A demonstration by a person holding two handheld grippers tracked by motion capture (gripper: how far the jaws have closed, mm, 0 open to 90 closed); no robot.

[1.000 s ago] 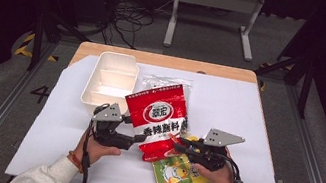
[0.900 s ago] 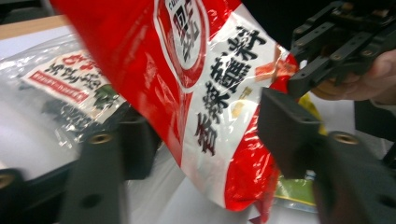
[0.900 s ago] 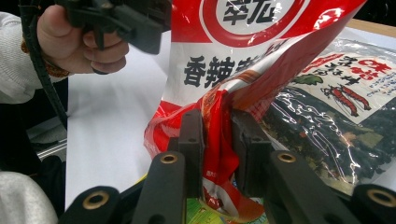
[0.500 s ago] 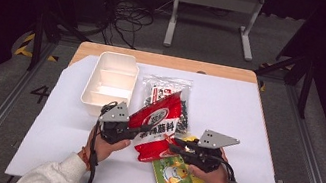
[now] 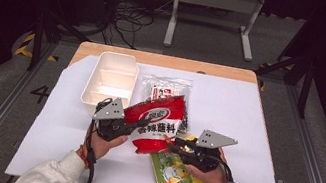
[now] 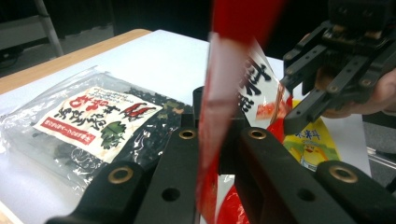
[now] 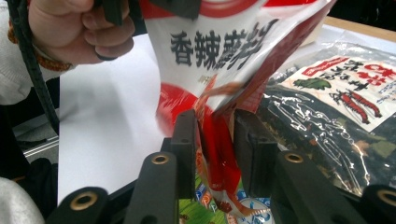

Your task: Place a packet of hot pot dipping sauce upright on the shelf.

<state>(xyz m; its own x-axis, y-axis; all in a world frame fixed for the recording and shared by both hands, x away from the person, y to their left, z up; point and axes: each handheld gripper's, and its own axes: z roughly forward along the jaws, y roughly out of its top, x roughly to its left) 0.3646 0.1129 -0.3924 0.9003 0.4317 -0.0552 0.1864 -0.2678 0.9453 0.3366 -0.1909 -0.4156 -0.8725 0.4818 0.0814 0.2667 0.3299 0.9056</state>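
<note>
A red snack bag (image 5: 153, 123) with black lettering hangs tilted above the table between my two grippers. My left gripper (image 5: 131, 127) is shut on its left edge; in the left gripper view the jaws (image 6: 215, 121) pinch the red film (image 6: 219, 93) tight. My right gripper (image 5: 173, 144) sits at the bag's lower right corner. In the right gripper view its jaws (image 7: 215, 135) have just been opening. The bag's crumpled red corner (image 7: 217, 154) hangs loosely between them, under the white lettered panel (image 7: 219, 51).
A clear bag of dark dried food (image 5: 167, 90) lies flat behind the red bag. A yellow-green packet (image 5: 174, 175) lies under my right gripper. A white tub (image 5: 109, 79) stands at the back left on the white sheet (image 5: 244, 136).
The red bag has twisted and now lies tilted between the grippers. The left jaws have closed on its left edge. Both hands stayed nearly in place.
</note>
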